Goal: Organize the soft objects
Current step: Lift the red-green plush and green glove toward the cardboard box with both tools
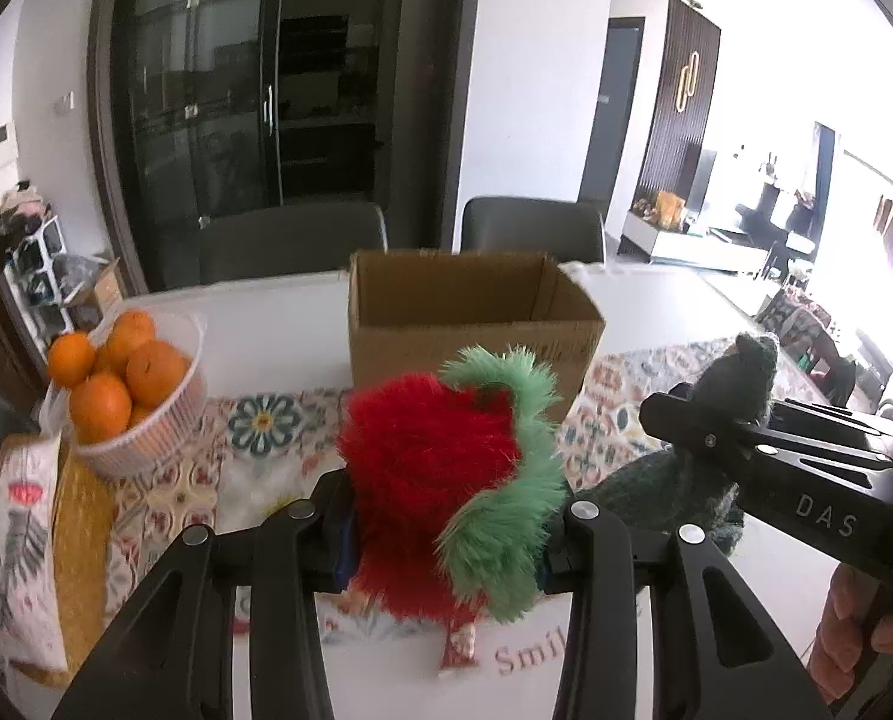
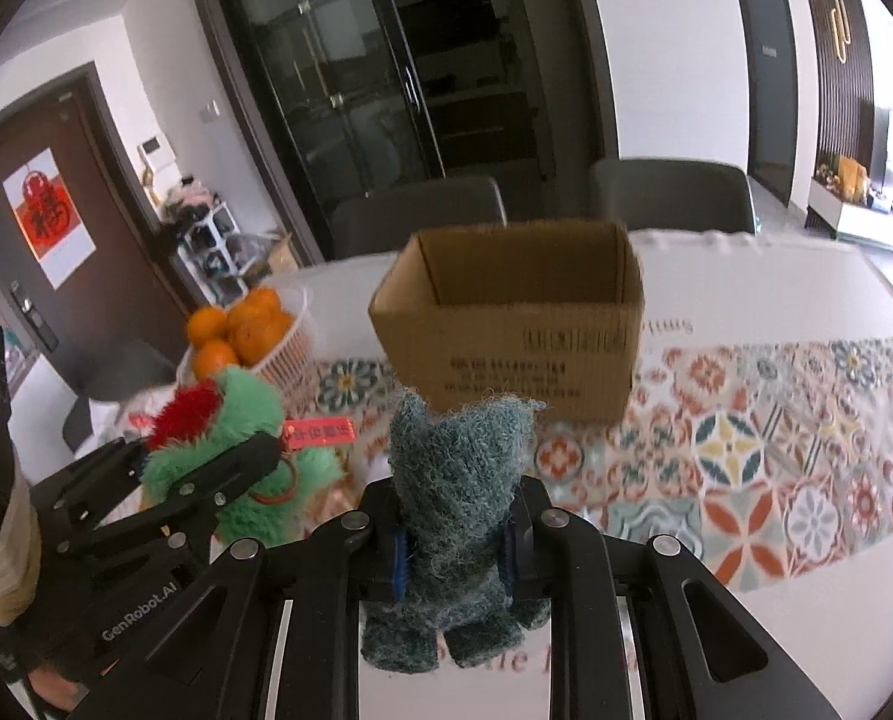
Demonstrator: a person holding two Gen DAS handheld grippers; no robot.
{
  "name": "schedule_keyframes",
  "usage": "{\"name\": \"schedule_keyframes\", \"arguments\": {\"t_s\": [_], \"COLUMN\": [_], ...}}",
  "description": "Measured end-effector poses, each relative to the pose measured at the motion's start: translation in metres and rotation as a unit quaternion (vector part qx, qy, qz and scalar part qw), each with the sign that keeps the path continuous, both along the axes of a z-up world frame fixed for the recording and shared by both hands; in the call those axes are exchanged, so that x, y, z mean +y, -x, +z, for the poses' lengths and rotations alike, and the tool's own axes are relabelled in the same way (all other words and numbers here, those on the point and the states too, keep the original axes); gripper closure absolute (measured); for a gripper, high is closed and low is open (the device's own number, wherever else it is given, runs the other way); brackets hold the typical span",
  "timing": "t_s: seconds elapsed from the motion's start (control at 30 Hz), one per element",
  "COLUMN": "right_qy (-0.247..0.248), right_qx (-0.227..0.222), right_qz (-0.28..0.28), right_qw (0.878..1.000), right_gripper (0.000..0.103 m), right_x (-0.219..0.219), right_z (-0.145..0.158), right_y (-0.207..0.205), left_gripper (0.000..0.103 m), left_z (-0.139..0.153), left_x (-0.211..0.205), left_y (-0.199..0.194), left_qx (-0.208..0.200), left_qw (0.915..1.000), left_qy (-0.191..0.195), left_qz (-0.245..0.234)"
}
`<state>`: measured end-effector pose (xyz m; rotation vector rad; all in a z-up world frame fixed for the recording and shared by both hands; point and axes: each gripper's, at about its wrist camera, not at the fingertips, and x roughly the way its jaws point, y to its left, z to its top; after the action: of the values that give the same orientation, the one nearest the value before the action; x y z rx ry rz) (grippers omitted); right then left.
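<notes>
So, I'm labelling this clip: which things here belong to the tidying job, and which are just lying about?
Job:
red and green plush in the left gripper
teal knitted toy in the right gripper
cardboard box

Lying about:
basket of oranges
patterned cloth
chairs

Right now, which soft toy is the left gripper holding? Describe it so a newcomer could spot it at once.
Start from the open cardboard box on the patterned tablecloth. In front of it, the left gripper is shut on a fluffy red plush toy with a shaggy green fringe. Its neighbour, the toy in the right gripper, is a dull blue-green knitted toy, not bright red.
</notes>
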<state>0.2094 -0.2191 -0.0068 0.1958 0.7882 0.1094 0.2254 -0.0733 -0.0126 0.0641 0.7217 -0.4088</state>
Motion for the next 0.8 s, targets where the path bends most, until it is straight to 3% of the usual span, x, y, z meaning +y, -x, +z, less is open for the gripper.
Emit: {"name": "schedule_keyframes", "arguments": {"t_s": [0.47, 0.8], "right_qy": [0.02, 0.022], "right_qx": [-0.051, -0.051], "right_qz": [-0.013, -0.001], "right_qw": [0.998, 0.998], "right_gripper": [0.081, 0.081], "right_x": [-0.02, -0.035], "right_z": [0.052, 0.074], "right_y": [-0.067, -0.123], "left_gripper": [0.062, 0.062], "left_z": [0.041, 0.059], "left_x": [-0.021, -0.037], "left_y": [-0.072, -0.126], "left_qx": [-0.041, -0.033], "left_qw": [0.9991, 0.9991], "left_qy": [0.001, -0.003], "left_qz": [-0.011, -0.025]}}
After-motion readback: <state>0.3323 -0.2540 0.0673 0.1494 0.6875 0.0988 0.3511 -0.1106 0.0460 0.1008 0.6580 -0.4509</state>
